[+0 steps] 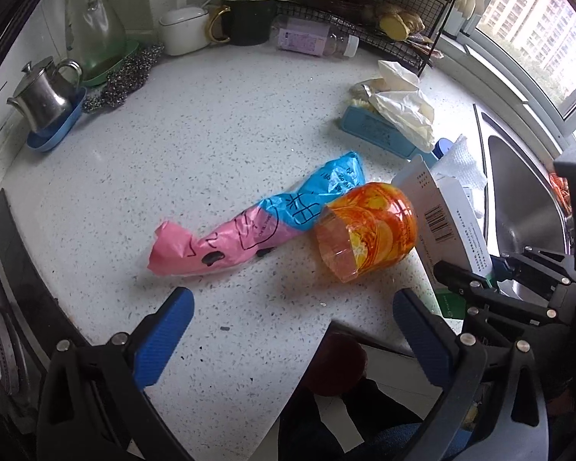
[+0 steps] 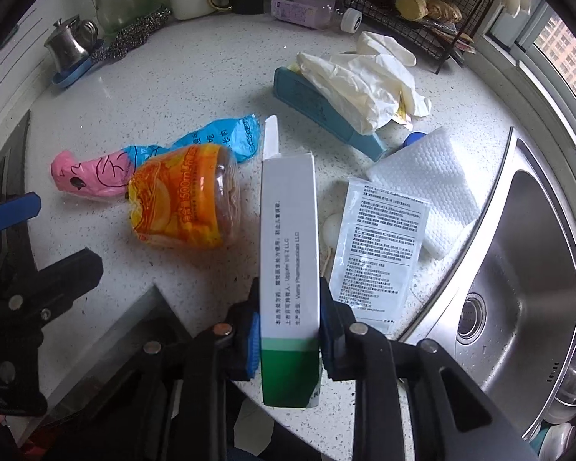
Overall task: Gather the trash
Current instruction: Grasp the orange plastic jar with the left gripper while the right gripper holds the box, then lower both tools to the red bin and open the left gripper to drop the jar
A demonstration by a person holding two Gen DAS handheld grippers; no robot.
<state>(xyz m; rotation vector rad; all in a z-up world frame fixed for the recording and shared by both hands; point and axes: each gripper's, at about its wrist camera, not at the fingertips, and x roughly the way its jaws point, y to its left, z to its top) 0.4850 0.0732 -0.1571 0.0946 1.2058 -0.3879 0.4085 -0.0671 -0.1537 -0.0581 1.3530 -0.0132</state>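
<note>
Right wrist view | right gripper (image 2: 290,340) clamped on green-and-white carton (image 2: 288,238), gripped near its green end so it lifts clear of the countertop (image 2: 211,69) | left gripper (image 1: 293,330) spread wide, empty, poised before orange bottle label (image 1: 368,230) and pink-blue wrapper (image 1: 249,226), both lying loose, likely next.

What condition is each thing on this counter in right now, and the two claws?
right gripper: shut on the carton
white and green carton: held, end flap open
left gripper: open, empty, over the counter
orange bottle piece: lying on its side, cut end open
pink and blue wrapper: crumpled, flat on the counter
clear capped bottle: lying on its side
printed leaflet: lying flat
</note>
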